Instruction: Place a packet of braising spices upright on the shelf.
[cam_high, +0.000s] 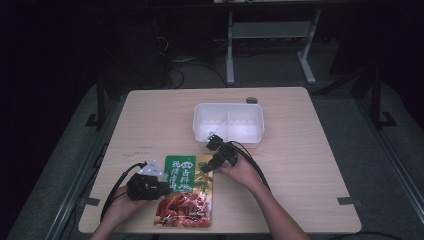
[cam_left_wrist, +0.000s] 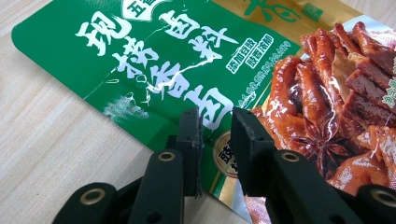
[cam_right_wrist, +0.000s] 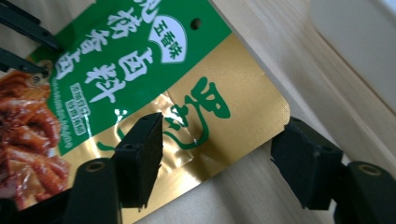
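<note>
The right gripper (cam_right_wrist: 219, 158) hangs with jaws spread wide either side of the gold corner of a green seasoning packet (cam_right_wrist: 154, 79) lying flat on the wooden worktop (cam_right_wrist: 299, 70).

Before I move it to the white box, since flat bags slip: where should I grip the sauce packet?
Probably the gold top corner of the sauce packet, coming in from the box side with the right gripper. The packet lies flat on the table, so only an edge fits between jaws, and that corner already sits between the open jaws.
</note>
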